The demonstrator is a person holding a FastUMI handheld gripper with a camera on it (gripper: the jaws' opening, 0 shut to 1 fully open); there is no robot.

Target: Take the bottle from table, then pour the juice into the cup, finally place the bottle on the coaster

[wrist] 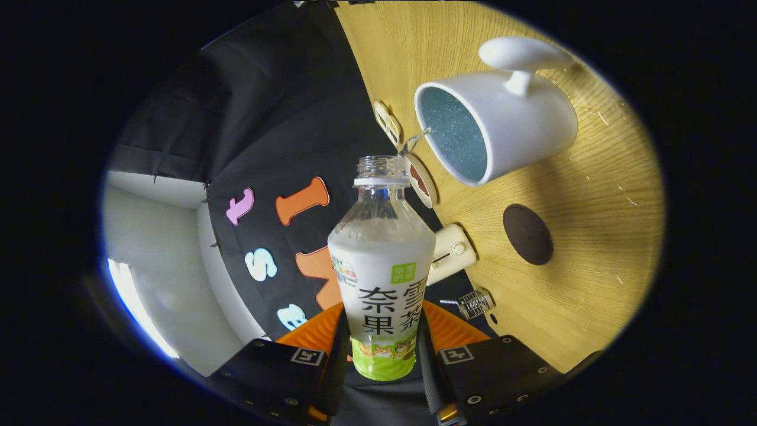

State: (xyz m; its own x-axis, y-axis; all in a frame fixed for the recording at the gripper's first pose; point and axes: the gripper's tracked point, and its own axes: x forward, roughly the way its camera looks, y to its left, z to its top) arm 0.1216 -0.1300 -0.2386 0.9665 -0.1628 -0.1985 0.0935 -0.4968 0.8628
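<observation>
Fingers (381,355) gripping bottle (381,260), pouring into cup (491,121)

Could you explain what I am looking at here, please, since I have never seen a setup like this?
This is a fisheye camera riding on a hand-held two-finger gripper, looking forward along its fingers. The gripper is shut on a clear, uncapped bottle, tipped so the wooden table appears turned sideways. A thin stream runs from the bottle's mouth into a white cup with a blue inside. Near the cup lies a dark round coaster, where the bottle goes afterwards. A few small objects sit along the table's edge; I cannot tell what they are.
</observation>
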